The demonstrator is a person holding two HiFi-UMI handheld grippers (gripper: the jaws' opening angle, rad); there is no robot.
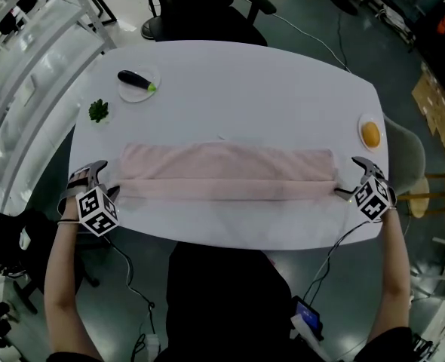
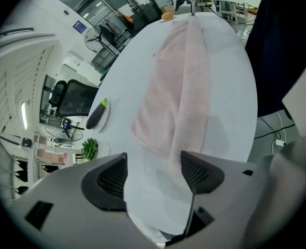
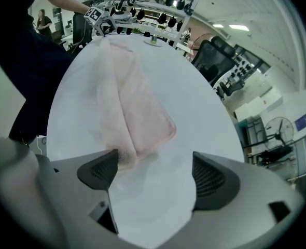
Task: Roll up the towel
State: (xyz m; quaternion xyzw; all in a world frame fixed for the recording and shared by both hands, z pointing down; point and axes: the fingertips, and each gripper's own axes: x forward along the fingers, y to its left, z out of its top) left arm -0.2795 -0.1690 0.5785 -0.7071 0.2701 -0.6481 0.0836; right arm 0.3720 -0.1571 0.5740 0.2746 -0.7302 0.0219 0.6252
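Note:
A long pale pink towel (image 1: 226, 172) lies flat across the white table (image 1: 245, 74), its near long edge turned over into a narrow fold. My left gripper (image 1: 105, 181) stands open at the towel's left end. In the left gripper view the gripper (image 2: 154, 173) shows only white table between its jaws, and the towel (image 2: 184, 77) ends just ahead of the right pad. My right gripper (image 1: 353, 178) stands open at the towel's right end. In the right gripper view the gripper (image 3: 154, 173) holds nothing, and the folded edge of the towel (image 3: 132, 108) ends by the left pad.
A dark eggplant (image 1: 136, 81) on a small plate and a green sprig (image 1: 98, 111) sit at the table's far left. An orange (image 1: 370, 134) on a plate sits at the right edge. A black office chair (image 1: 200, 6) stands behind the table.

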